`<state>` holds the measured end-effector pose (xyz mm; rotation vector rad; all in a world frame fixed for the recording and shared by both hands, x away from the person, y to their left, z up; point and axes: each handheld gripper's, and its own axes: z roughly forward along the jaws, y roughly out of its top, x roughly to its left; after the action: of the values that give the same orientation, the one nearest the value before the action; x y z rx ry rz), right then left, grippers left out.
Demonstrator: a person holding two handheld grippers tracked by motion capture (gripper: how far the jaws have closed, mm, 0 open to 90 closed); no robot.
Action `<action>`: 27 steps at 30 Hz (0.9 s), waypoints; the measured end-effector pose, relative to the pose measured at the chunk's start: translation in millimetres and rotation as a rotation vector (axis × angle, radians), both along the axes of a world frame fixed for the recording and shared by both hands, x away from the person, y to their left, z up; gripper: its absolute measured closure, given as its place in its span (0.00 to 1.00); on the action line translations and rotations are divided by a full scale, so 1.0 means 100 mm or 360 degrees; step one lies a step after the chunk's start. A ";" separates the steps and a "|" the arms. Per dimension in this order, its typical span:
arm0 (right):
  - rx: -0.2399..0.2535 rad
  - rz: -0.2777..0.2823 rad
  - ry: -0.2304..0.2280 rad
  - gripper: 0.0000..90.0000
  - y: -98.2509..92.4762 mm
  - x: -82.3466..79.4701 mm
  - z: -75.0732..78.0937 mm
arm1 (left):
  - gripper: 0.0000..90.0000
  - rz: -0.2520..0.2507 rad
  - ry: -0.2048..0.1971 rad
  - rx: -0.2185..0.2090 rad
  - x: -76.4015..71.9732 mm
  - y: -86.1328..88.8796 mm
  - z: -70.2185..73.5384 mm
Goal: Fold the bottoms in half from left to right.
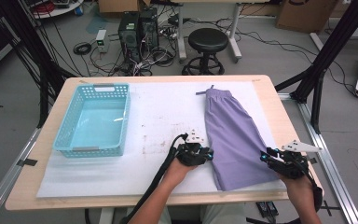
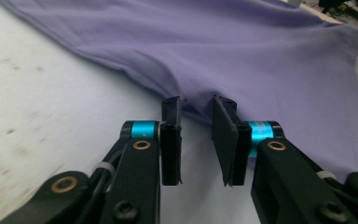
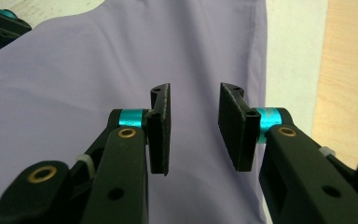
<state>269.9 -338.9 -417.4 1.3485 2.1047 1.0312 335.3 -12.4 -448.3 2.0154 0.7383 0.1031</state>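
White matting covers my wooden table, with purple shorts spread flat at its right for folding and a turquoise basket standing empty at the left. Through the left gripper view my jaws stand apart at the cloth's edge — nothing pinched. The right gripper view shows jaws parted over the fabric, gripping nothing.

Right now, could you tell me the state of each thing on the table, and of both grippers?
purple shorts: lying flat on the white mat, folded lengthwise, waistband at the far end.
turquoise basket: upright, with nothing inside.
white mat: spread flat on the table, with some dark marks.
left gripper: open, jaws at the shorts' edge.
right gripper: open, jaws over the shorts, gripping nothing.
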 end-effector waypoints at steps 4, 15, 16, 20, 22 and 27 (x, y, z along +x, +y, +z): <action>0.0009 -0.0011 0.0004 0.73 -0.04 -0.02 -0.01 | 0.66 -0.0022 -0.0008 0.0014 -0.01 -0.18 0.03; 0.0026 -0.0012 0.0006 0.73 -0.06 -0.06 -0.01 | 0.76 -0.0081 -0.0057 0.0204 -0.06 -0.35 -0.01; 0.0028 -0.0015 0.0006 0.73 -0.06 -0.07 -0.01 | 0.80 -0.0077 -0.0067 0.0211 -0.06 -0.36 -0.02; 0.0028 -0.0018 0.0005 0.73 -0.07 -0.06 -0.01 | 0.97 -0.0059 -0.0072 0.0188 -0.07 -0.34 0.00; 0.0030 -0.0018 0.0002 0.73 -0.07 -0.07 0.00 | 0.97 -0.0050 -0.0063 0.0141 -0.08 -0.30 0.02; 0.0026 -0.0018 0.0002 0.73 -0.07 -0.07 0.01 | 0.97 -0.0033 -0.0042 0.0072 -0.10 -0.12 0.08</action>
<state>263.3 -345.7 -416.1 1.3677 2.0911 1.0457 325.4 -24.2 -440.7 2.0602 0.7038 0.1347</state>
